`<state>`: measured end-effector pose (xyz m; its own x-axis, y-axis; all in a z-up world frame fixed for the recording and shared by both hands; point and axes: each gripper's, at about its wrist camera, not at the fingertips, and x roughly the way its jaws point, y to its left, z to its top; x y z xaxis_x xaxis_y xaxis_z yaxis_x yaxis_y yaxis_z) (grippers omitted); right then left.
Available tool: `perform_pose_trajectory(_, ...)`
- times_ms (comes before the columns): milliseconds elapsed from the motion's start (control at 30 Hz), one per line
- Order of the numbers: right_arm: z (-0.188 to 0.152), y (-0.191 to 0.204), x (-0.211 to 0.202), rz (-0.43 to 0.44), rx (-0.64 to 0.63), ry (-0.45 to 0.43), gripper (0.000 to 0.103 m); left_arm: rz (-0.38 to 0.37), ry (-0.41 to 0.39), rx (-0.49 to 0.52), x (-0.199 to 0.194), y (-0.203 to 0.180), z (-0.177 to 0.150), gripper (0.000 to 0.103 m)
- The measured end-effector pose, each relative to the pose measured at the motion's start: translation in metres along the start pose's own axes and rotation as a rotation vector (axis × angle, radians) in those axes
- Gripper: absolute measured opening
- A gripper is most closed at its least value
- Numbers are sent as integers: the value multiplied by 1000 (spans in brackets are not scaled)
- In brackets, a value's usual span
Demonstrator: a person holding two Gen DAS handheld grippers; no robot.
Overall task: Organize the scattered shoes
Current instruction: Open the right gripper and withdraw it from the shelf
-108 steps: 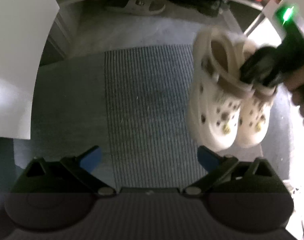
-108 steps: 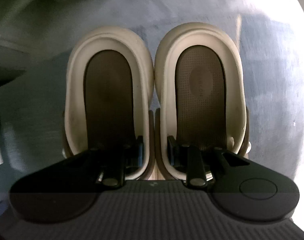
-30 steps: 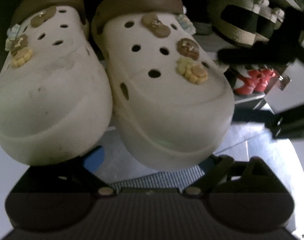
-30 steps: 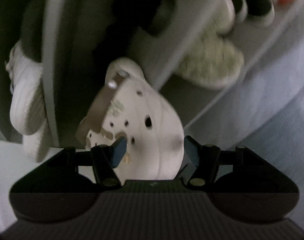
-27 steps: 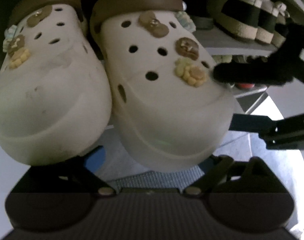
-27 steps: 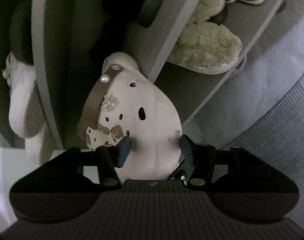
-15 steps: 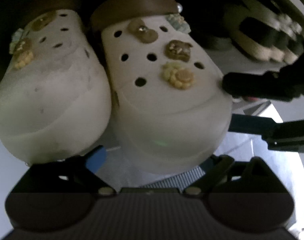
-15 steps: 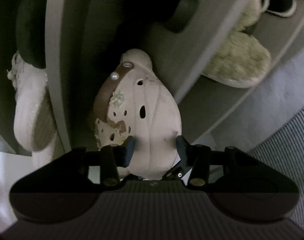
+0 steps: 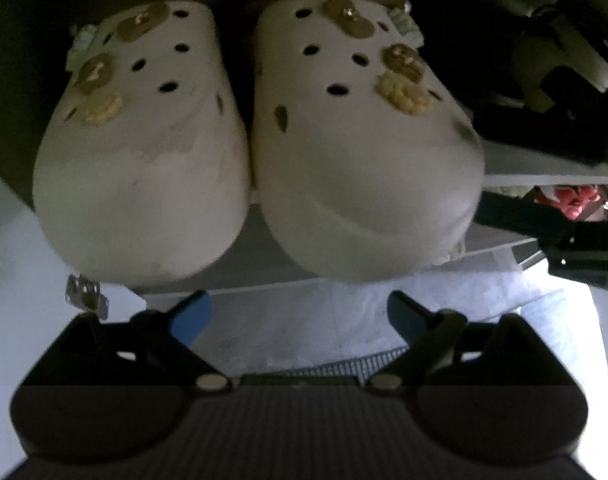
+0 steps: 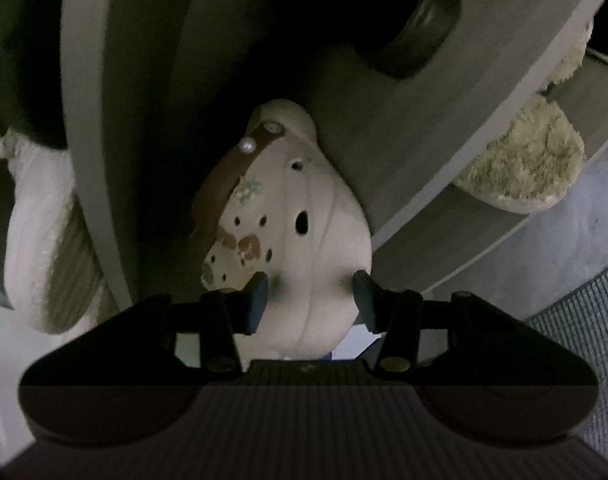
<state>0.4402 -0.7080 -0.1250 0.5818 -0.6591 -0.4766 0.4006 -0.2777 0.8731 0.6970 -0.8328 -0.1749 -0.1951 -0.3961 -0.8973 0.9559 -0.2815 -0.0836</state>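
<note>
The right gripper [image 10: 310, 294] points into the shelf [image 10: 444, 184], rolled sideways, its jaws clenched on the toe of the right clog [image 10: 312, 240] at frame centre. The left gripper [image 9: 299, 314], angled downward below both clogs [image 9: 143, 160], is released. No readable writing.

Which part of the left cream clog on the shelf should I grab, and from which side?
Probably the left clog by its toe, from the front: the toe overhangs the shelf edge, facing the open left gripper. The right clog, pinched by the right gripper, sits against its inner side, so clamp top and sole rather than the sides.
</note>
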Motion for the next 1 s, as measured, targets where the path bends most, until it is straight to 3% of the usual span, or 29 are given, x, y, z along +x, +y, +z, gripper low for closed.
perform_pose_trajectory(67,-6,-1,0,-4,-12,4,50,8,-14,-12,-8,0,-6,96)
perform_pose_trajectory(200,-24,-1,5,70,-5,45,48,-10,-74,-93,-35,5,-19,96)
perform_pose_trajectory(233,-29,4,9,65,-32,59,41,0,-98,-109,-43,5,-24,96)
perform_pose_trajectory(267,-34,8,12,61,-54,71,26,10,-118,-124,-52,7,-29,96)
perform_pose_trajectory(333,-33,10,19,47,-39,73,13,25,-138,-147,-63,17,-31,96)
perform_pose_trajectory(533,-13,24,34,38,-55,46,11,99,-224,-176,-75,25,-20,96)
perform_pose_trajectory(667,-6,26,38,29,-113,79,13,166,-271,-168,-77,30,-6,95)
perform_pose_trajectory(767,-16,9,8,40,-80,70,13,231,-280,-180,-76,32,4,92)
perform_pose_trajectory(833,-28,-8,-20,31,-53,64,13,254,-274,-206,-75,38,15,82)
perform_pose_trajectory(900,-40,-21,-40,7,-32,67,13,265,-281,-201,-74,38,19,81)
perform_pose_trajectory(1000,-90,-67,-95,-86,67,103,13,313,-294,-123,-69,27,33,82)
